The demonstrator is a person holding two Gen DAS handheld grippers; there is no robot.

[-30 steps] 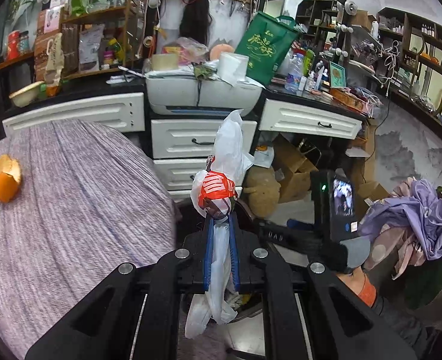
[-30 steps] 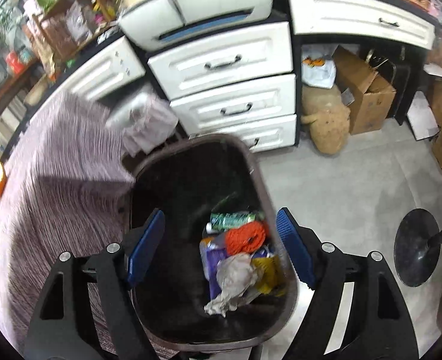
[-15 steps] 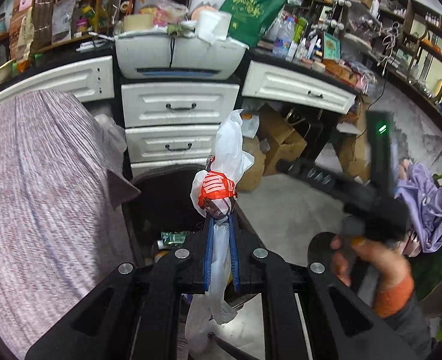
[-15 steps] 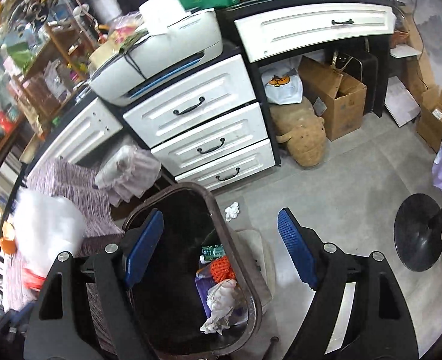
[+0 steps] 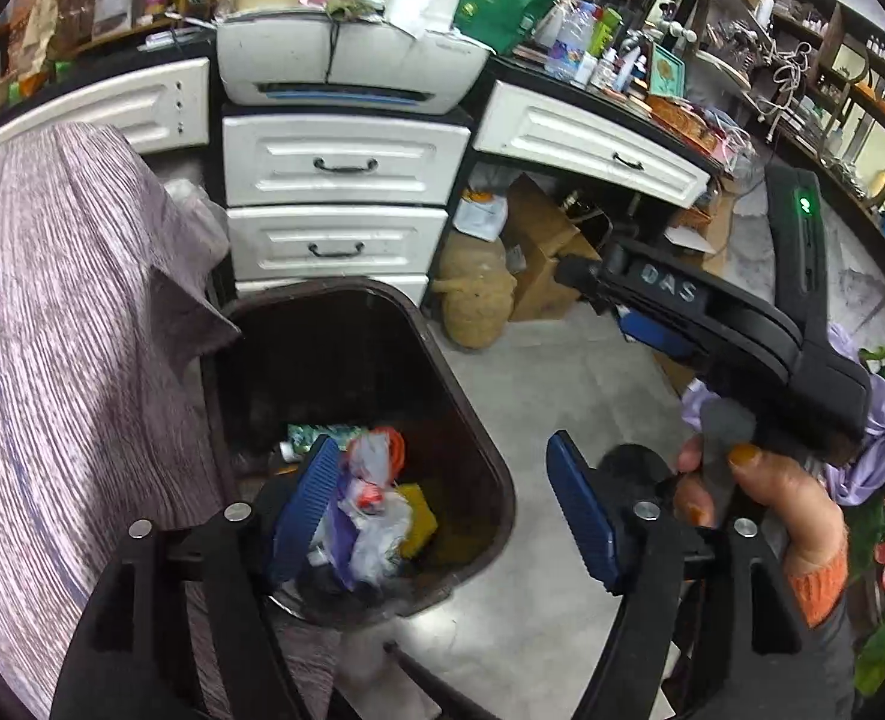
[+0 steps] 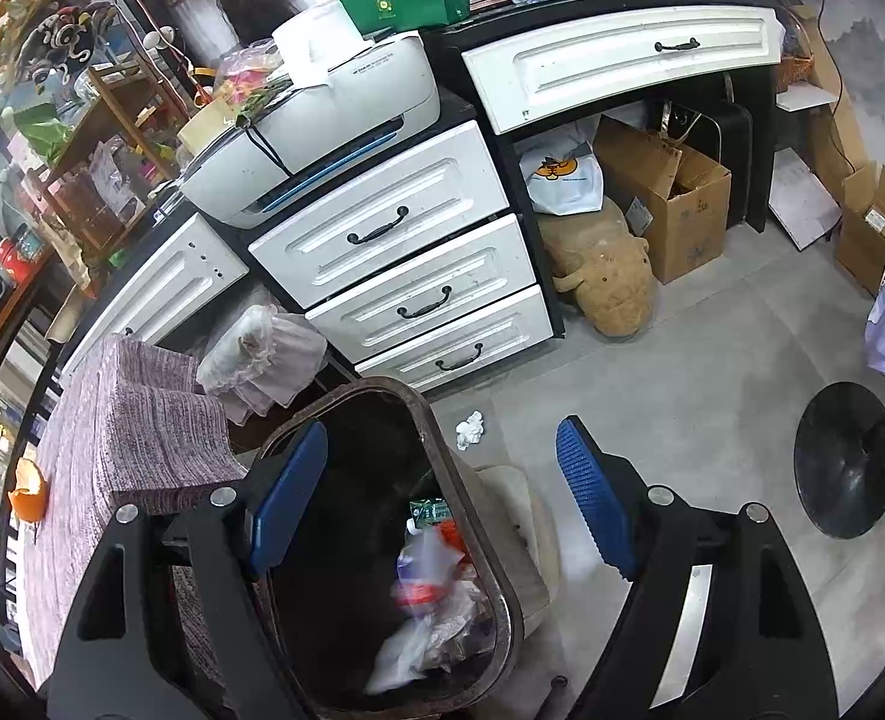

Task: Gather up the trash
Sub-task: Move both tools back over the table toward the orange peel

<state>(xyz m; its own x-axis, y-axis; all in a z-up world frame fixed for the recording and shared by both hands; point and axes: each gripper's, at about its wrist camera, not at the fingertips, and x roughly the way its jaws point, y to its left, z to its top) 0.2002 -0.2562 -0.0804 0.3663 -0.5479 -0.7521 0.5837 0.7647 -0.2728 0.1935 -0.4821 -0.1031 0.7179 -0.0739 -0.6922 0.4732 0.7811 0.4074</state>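
Note:
A dark brown trash bin [image 5: 478,438] stands on the floor beside the table; it also shows in the right wrist view [image 6: 442,456]. The white-and-red plastic bag [image 5: 373,501] lies inside it on other trash, blurred in the right wrist view [image 6: 424,594]. My left gripper [image 5: 442,510] is open and empty above the bin. My right gripper [image 6: 442,504] is open and empty, above the bin's right rim; its body shows in the left wrist view [image 5: 712,324]. An orange peel [image 6: 28,489] lies on the purple tablecloth [image 6: 112,420]. A crumpled white tissue [image 6: 470,427] lies on the floor behind the bin.
White drawers [image 6: 418,294] and a printer [image 6: 316,132] stand behind the bin. Cardboard boxes [image 6: 676,204] and a tan sack [image 6: 610,282] sit under the desk. A black stool base [image 6: 844,462] is on the right floor.
My left gripper opened and let go of the white-and-red bag, which dropped into the bin. Both grippers shifted, with the right one lifting back from the bin.

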